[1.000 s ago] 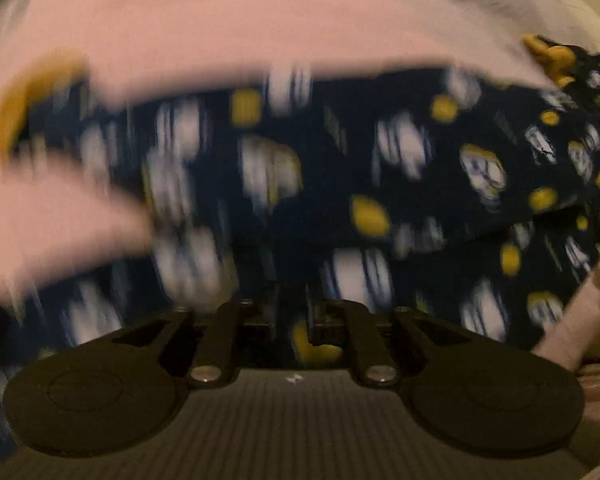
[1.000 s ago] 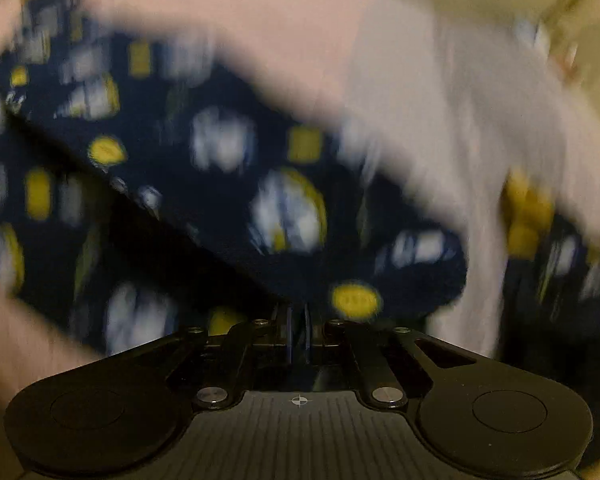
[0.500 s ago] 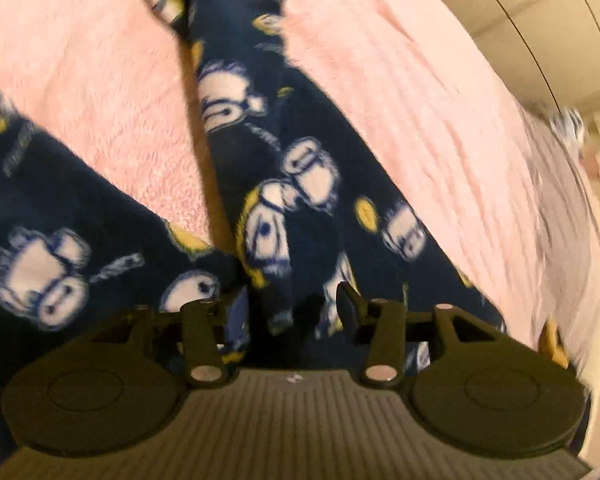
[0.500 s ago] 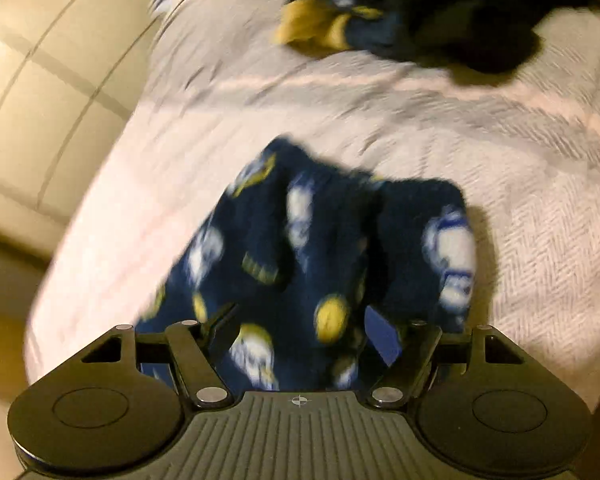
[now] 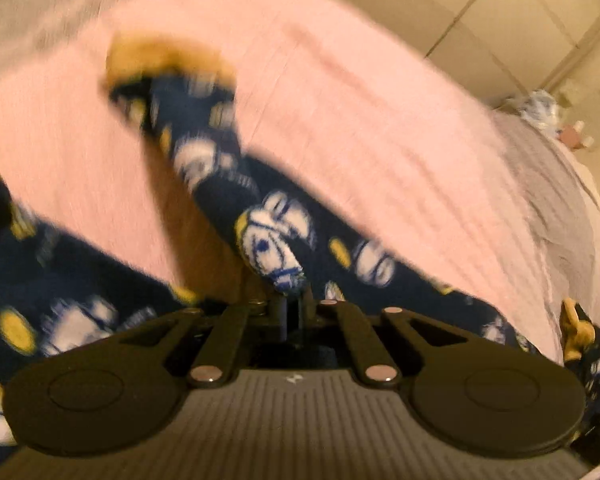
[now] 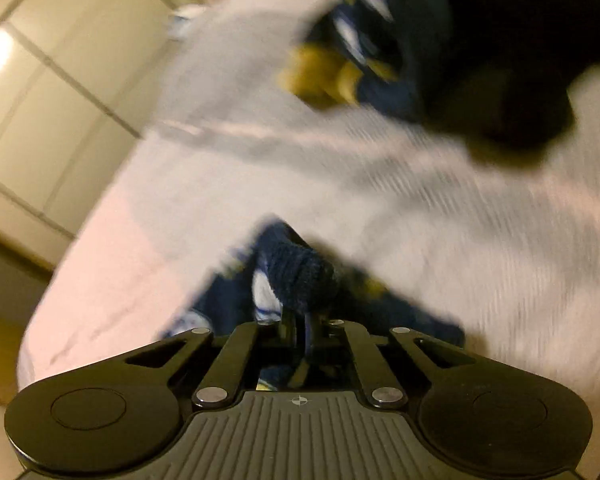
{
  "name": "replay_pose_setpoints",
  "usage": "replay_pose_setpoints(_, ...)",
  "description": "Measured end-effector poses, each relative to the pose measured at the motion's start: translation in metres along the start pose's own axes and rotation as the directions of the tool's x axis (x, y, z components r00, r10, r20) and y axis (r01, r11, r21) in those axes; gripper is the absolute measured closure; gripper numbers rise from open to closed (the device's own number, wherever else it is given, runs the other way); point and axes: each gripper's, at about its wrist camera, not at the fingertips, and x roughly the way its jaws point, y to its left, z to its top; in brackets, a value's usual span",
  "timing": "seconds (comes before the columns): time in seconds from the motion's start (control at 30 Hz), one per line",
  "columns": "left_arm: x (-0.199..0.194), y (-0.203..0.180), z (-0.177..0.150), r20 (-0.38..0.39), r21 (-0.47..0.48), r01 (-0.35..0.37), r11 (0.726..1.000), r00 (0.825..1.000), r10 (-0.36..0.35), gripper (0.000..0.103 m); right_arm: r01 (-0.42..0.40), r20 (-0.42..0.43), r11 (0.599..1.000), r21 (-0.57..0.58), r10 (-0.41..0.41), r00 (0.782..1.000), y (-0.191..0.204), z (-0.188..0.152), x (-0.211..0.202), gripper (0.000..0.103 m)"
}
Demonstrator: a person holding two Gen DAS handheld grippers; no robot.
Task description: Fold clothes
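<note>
A navy fleece garment with white and yellow cartoon prints lies stretched across the pink bedcover, and its yellow cuff is at the far end. My left gripper is shut on a pinched fold of this fleece. In the right wrist view, my right gripper is shut on a bunched navy fold of the fleece garment near the bed's edge. Both views are blurred by motion.
A second dark garment with a yellow cuff lies heaped at the far side of the bedcover. Cream panelled cupboard doors stand beyond the bed. Small clutter sits past the bed's far corner.
Half a second ago both grippers stood open around the fleece; both are now shut on folds of it. Both cameras have shifted and the fabric is drawn up at the fingers.
</note>
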Motion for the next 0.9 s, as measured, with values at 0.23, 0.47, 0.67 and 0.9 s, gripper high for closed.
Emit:
replay_pose_setpoints(0.23, -0.043, 0.015, -0.08, -0.08, 0.043, -0.124, 0.991, 0.989, 0.127, 0.1, -0.009, -0.064, 1.0, -0.002, 0.009, 0.998, -0.026, -0.002, -0.02, 0.101)
replay_pose_setpoints(0.47, -0.049, 0.016, -0.108, -0.048, 0.005, -0.169, 0.986, 0.985, 0.169, 0.1, 0.044, -0.145, 0.999, -0.002, -0.043, 0.989, -0.056, -0.013, -0.024, 0.101)
replay_pose_setpoints(0.67, -0.065, 0.009, -0.114, -0.03, 0.061, -0.167, 0.984, 0.985, 0.169, 0.1, 0.016, -0.138, 0.999, -0.028, -0.019, 0.99, -0.06, -0.01, -0.044, 0.101)
replay_pose_setpoints(0.9, -0.038, 0.005, -0.135, -0.06, 0.125, -0.244, 0.962, 0.966, 0.253, 0.099, 0.128, -0.181, 0.992, -0.02, -0.129, 0.975, -0.071, -0.022, -0.012, 0.1)
